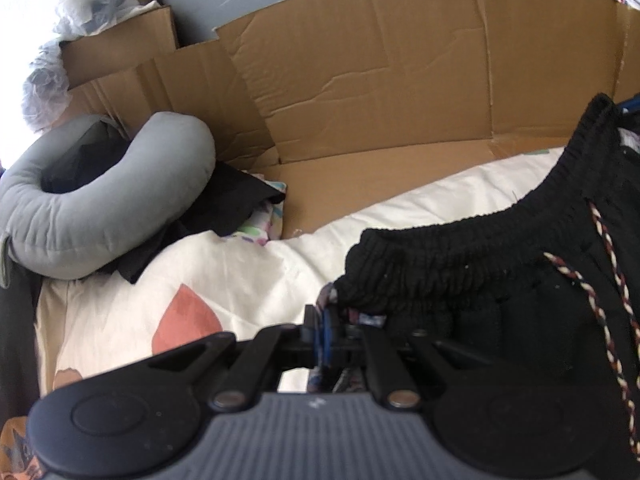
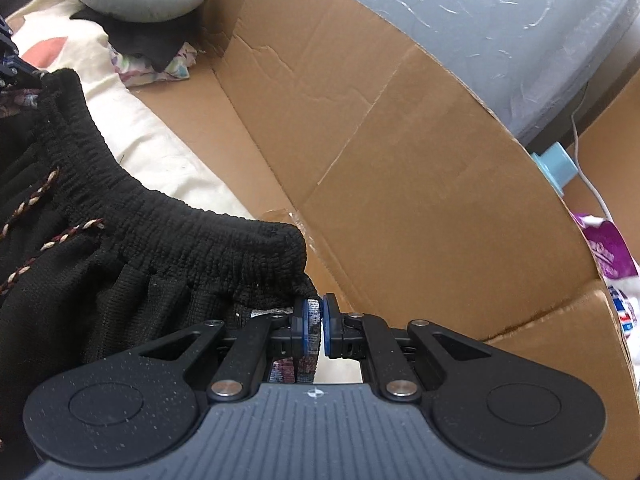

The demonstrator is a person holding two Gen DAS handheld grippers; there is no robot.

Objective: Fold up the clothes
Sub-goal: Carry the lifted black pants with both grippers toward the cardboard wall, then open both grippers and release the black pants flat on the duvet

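While both clamp, left gripper (image 1: 338,330), right gripper (image 2: 320,320), black shorts (image 2: 160,248) between (waistband taut)

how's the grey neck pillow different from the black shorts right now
The neck pillow is grey, smooth, plump and lies untouched on the bed; the shorts are black, ribbed at the waistband and held up, stretched between the left gripper and right gripper. The shorts have a braided drawstring; the pillow has none. Both are soft fabric.

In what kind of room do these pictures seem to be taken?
Probably a bedroom, on a bed. A cream patterned quilt covers the surface, a grey U-shaped neck pillow lies on loose dark clothes, and flattened brown cardboard sheets stand behind it.
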